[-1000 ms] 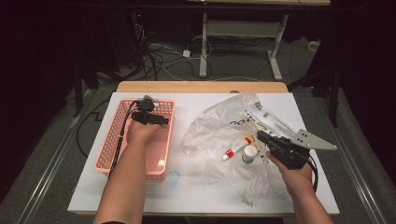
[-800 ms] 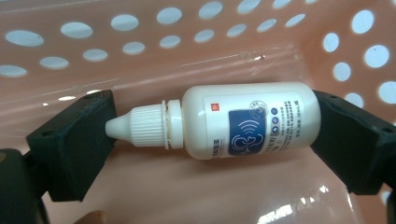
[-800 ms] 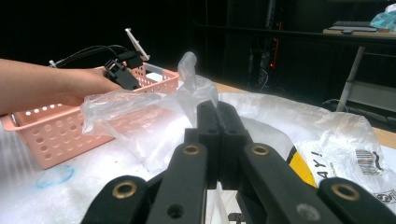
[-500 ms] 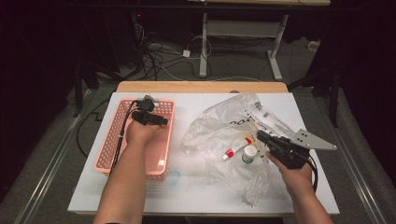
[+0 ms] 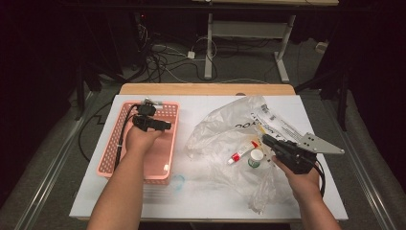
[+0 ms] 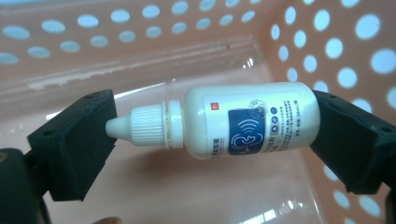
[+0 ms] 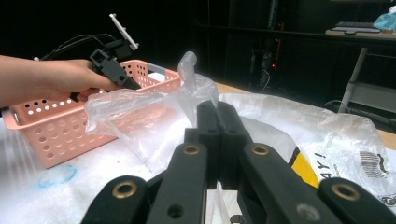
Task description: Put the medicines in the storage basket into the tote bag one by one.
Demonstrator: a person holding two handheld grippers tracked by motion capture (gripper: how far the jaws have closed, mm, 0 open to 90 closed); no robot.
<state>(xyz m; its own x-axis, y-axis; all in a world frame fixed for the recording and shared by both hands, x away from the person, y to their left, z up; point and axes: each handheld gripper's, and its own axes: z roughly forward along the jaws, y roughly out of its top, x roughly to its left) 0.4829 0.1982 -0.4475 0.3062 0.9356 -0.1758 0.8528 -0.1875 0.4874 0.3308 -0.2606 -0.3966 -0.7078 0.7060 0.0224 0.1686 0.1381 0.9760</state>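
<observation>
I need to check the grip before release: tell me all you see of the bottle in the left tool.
The bottle is a small, cream-white plastic dropper bottle with a ribbed white cap, a pointed tip and a dark blue label. It lies level, held end to end in the left tool: tip against one jaw, base against the other. It hangs inside the pink basket, above its floor.

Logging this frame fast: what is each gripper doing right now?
Left gripper: shut on the bottle, held end to end inside the basket.
Right gripper: shut on the bag.
</observation>
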